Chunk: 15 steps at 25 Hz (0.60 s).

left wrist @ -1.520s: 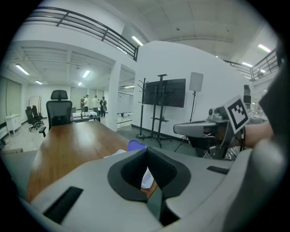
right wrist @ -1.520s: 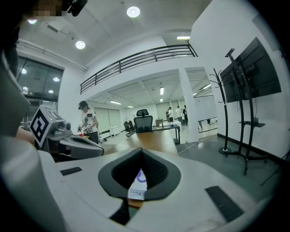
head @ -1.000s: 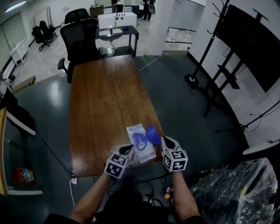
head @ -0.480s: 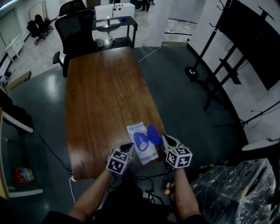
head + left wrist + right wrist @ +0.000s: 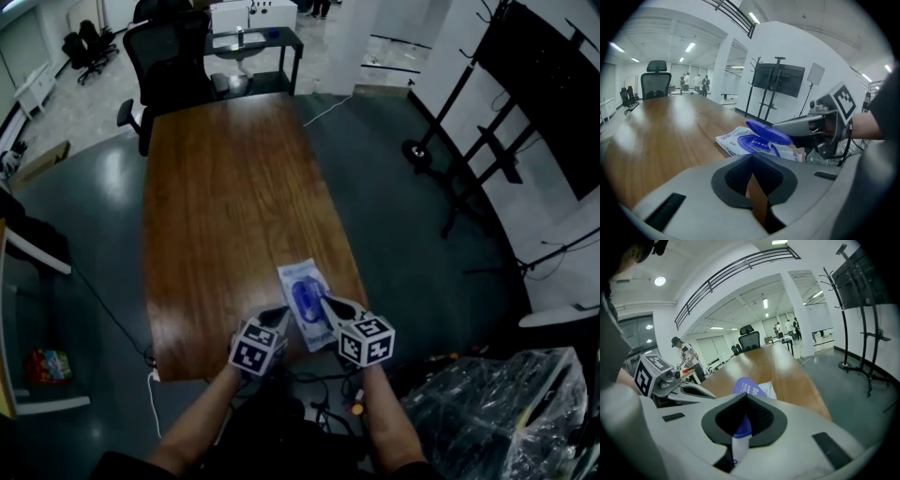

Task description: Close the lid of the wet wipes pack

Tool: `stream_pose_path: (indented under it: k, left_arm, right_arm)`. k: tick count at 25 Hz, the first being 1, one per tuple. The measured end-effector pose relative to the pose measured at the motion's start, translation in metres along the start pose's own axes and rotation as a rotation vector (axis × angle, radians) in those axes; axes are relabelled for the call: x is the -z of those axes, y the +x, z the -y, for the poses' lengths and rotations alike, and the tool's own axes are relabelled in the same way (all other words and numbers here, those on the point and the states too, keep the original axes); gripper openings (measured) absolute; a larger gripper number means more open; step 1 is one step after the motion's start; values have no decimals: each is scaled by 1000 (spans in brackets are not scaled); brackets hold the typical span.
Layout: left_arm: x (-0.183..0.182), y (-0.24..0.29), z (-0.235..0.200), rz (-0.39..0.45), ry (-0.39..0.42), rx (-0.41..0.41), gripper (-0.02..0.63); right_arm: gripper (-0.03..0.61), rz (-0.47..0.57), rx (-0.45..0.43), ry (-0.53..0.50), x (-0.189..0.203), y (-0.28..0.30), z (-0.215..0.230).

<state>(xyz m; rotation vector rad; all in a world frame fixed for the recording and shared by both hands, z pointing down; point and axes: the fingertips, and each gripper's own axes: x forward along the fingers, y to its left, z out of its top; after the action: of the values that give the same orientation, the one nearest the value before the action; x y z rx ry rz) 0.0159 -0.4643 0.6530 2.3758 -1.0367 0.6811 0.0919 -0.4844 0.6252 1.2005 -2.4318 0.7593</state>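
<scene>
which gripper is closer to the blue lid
Right. The right gripper has its tips at the right edge of the blue lid; the left gripper sits beside the near-left corner of the pack.

Long brown wooden table (image 5: pixel 225 206), white wet wipes pack (image 5: pixel 300 286) lying flat near its front edge

flat white wet wipes pack (image 5: pixel 298 277), blue lid (image 5: pixel 768 132) half open

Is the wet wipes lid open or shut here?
Partly open: the blue lid stands tilted above the pack, right tool at its edge.
</scene>
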Motion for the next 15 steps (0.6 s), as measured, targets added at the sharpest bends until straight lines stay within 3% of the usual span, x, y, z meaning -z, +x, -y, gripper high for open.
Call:
stream_pose_path:
  k: [6,15]
  left_arm:
    - [4,-7,-4,2,-24,-12,6]
    - [5,-14,-6,8,-39,-8,6]
  right_arm:
    - [8,-68,-28,-26,14,24,-18]
    - [8,-180,35,-78,26,41,-22]
